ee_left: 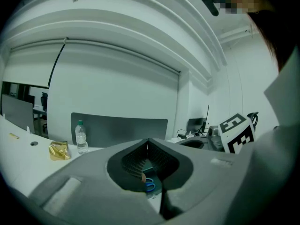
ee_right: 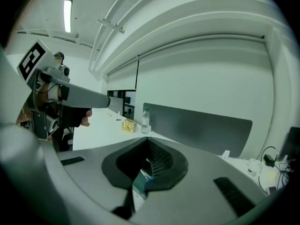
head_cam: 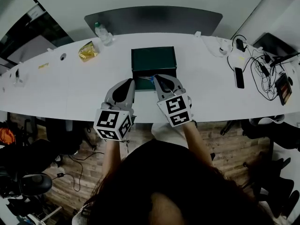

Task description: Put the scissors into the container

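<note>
Before the container (head_cam: 153, 59), scissors (head_cam: 149, 78) lie just beside right claw (head_cam: 156, 77) (tips together).

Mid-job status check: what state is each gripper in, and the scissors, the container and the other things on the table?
left gripper: shut, fingertips together, nothing clamped.
right gripper: shut, fingertips together.
scissors: lying at the container's front, between both grippers, not visibly gripped.
container: on the table; open or lidded can't be told.
water bottle: upright, capped.
snack packet: lying flat.
</note>
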Demonstrator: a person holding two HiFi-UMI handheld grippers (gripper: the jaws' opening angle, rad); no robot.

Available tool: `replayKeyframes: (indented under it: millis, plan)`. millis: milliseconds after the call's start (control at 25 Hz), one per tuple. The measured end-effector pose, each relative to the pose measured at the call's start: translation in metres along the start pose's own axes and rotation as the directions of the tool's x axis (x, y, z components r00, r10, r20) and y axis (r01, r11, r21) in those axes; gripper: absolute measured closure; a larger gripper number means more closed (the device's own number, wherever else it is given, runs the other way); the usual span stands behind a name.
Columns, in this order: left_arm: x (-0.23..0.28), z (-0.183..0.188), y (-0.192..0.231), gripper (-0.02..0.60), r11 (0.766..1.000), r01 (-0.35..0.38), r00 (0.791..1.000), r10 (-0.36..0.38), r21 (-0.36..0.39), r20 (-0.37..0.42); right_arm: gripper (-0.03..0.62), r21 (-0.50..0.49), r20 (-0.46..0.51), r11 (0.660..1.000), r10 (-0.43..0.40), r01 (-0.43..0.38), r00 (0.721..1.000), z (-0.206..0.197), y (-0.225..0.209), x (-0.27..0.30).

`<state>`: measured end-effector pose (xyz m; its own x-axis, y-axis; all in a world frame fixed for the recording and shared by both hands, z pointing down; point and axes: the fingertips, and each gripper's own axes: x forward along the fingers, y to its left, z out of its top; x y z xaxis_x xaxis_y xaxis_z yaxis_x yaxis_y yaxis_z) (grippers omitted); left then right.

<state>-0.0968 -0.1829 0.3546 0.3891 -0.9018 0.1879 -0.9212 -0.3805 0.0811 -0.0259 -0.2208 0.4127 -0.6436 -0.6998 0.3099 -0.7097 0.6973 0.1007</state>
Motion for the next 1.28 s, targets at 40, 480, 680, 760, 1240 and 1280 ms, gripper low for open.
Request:
replayKeyframes:
  millis: [40,480,680,760,1240,1280]
  plan:
    - [-0.004,0.001,-0.002,0.569,1.0,0.002,1.0,-0.002,0.003,0.005,0.586,0.003,0.012,1.0,-0.006,0.006,1.0,0.003,0.002,-0.005]
    - [-0.056,0.003,-0.025,0.569,0.999,0.031,0.999,-0.032,0.025,0.03,0.586,0.004,0.075,0.998,-0.06,0.06,0.995,0.017,0.031,-0.064]
    - [-0.075,0.004,-0.036,0.569,0.999,0.042,0.998,-0.043,0.034,0.044,0.586,0.005,0.095,0.997,-0.079,0.079,0.992,0.021,0.043,-0.09]
    - [-0.081,0.003,-0.042,0.569,0.998,0.048,0.998,-0.05,0.044,0.044,0.586,0.008,0.101,0.997,-0.081,0.08,0.992,0.021,0.048,-0.098]
    - [-0.121,-0.007,-0.065,0.569,0.994,0.078,0.996,-0.081,0.071,0.041,0.586,0.032,0.103,0.993,-0.114,0.111,0.988,0.013,0.077,-0.138]
    - [-0.124,-0.008,-0.066,0.569,0.994,0.08,0.996,-0.084,0.071,0.044,0.586,0.032,0.102,0.993,-0.117,0.114,0.988,0.012,0.079,-0.141]
